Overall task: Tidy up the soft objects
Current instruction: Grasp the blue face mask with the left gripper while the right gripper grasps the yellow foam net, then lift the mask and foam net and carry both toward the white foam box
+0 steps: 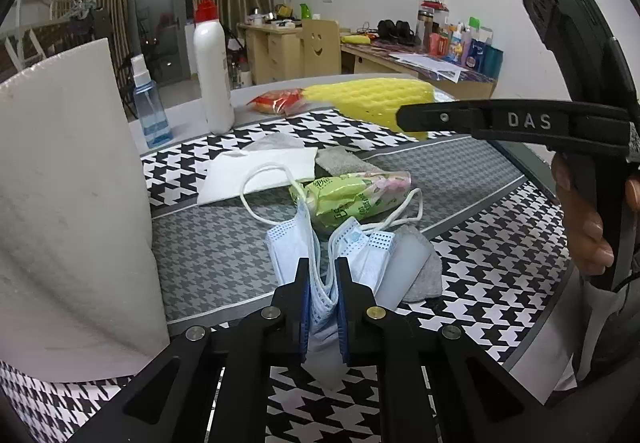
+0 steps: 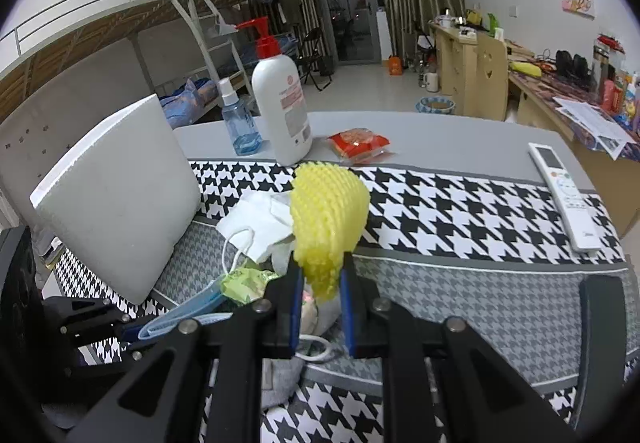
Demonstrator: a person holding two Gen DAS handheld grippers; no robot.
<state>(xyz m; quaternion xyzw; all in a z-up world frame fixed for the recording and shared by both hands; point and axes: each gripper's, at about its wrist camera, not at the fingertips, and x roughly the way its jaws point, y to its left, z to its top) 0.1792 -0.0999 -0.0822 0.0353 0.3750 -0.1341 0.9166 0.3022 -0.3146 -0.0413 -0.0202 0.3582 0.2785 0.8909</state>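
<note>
The left claw [image 1: 323,283] is clenched on a crumpled pale-blue pleated face mask [image 1: 296,255], pinching its folded middle between the blue-padded fingers so both ends spill forward and the white ear loops trail ahead of the tips. The pinch at the fold probably keeps the limp mask from sliding out. Just ahead of the left claw lies a green-and-pink plastic tissue packet [image 1: 352,195]; beyond it, a flat white folded paper napkin [image 1: 260,173] and a small grey sponge block [image 1: 344,161]. To the claw's right, touching the mask, sits a grey felt-like pad [image 1: 424,275].

The right claw [image 2: 320,285] is grasping a yellow foam net sleeve [image 2: 328,211] by its narrow end, so the wide end stands up in front of the fingers, lifted off the houndstooth-patterned cloth on the desk [image 2: 460,211]. Whether its far edge still touches the cloth is hard to tell through the fisheye.

A tall white foam board [image 1: 72,203] stands to the left of both claws. Behind the pile stand a white pump bottle with a red head [image 2: 282,107] and a small blue spray bottle [image 2: 238,123], well apart from the soft items, seemingly kept out of the sorting.
</note>
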